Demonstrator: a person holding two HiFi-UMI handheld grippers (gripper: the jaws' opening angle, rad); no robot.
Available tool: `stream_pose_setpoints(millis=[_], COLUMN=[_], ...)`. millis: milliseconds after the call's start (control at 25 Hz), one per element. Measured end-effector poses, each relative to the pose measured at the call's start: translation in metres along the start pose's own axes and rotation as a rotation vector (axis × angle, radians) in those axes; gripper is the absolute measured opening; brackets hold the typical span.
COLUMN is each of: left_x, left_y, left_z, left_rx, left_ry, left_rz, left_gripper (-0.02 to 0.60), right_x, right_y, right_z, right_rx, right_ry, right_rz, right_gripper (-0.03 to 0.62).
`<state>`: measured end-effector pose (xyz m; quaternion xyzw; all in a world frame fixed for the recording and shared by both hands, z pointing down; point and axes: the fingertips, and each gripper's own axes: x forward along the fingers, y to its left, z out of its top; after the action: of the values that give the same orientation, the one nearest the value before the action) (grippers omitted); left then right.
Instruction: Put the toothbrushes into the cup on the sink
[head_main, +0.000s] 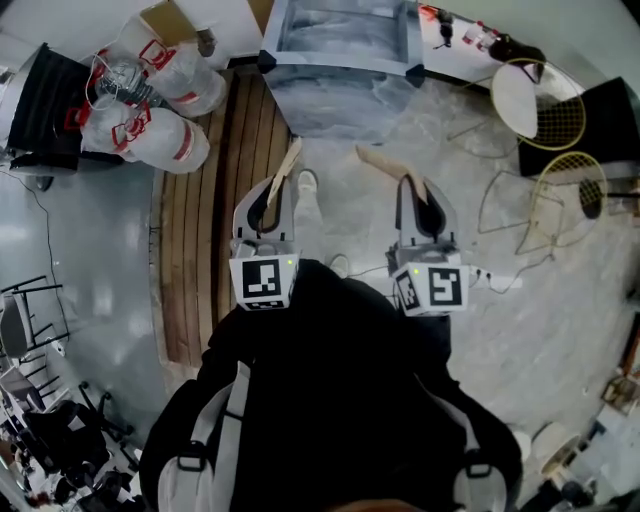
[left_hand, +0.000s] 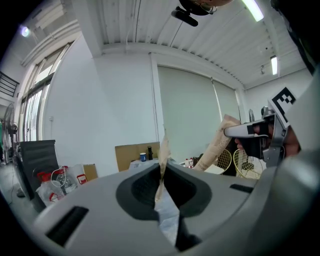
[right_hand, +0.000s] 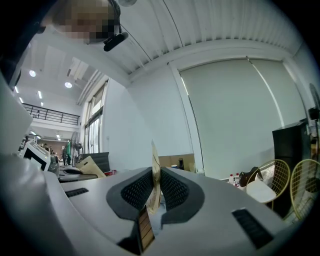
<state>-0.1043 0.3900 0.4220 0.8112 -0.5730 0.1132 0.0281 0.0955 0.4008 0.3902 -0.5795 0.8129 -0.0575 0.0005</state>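
Left gripper (head_main: 272, 190) is clamped on one paper-wrapped toothbrush (head_main: 289, 160), right gripper (head_main: 412, 185) on a second wrapped toothbrush (head_main: 378, 160). One blue cup (left_hand: 142, 156), contents unseen, is shown far off at eleven o'clock beyond the left jaws.

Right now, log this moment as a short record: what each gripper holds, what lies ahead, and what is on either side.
left gripper: shut on a tan paper packet that sticks out past the jaws
right gripper: shut on a second tan paper packet
packets: probably wrapped toothbrushes; contents not visible
ahead: grey marbled unit, not yet reached
cup: small blue cup far ahead, possibly the target
left side: wooden slat strip, white plastic bags
right side: wire chairs
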Motion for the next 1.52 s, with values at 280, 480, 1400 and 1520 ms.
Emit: stream_pose_setpoints(millis=[280,480,1400,1520], left_x=[0.074,0.14,0.337,0.345], left_y=[0.038,0.075,0.194,0.199], left_z=[0.012,0.027,0.078,0.075], left_rx=[-0.014,-0.015,-0.023,-0.003], left_ry=[-0.004,-0.007,-0.01,-0.007], left_rz=[-0.003,-0.025,-0.192,-0.204], left_gripper=[0.026,0.026,0.026,0.026], right_x=[0.083,0.153,0.361,0.368], right_y=[-0.019,-0.031,-0.053,-0.057], right_z=[0.006,0.019,0.067,0.069], right_rx=[-0.004,-0.003,-0.032,-0.037], right_ry=[0.001,0.008,0.04,0.046], right_rz=[-0.006,-0.026,-0.181,-0.196], right_gripper=[0.041,0.041,0.041,0.041])
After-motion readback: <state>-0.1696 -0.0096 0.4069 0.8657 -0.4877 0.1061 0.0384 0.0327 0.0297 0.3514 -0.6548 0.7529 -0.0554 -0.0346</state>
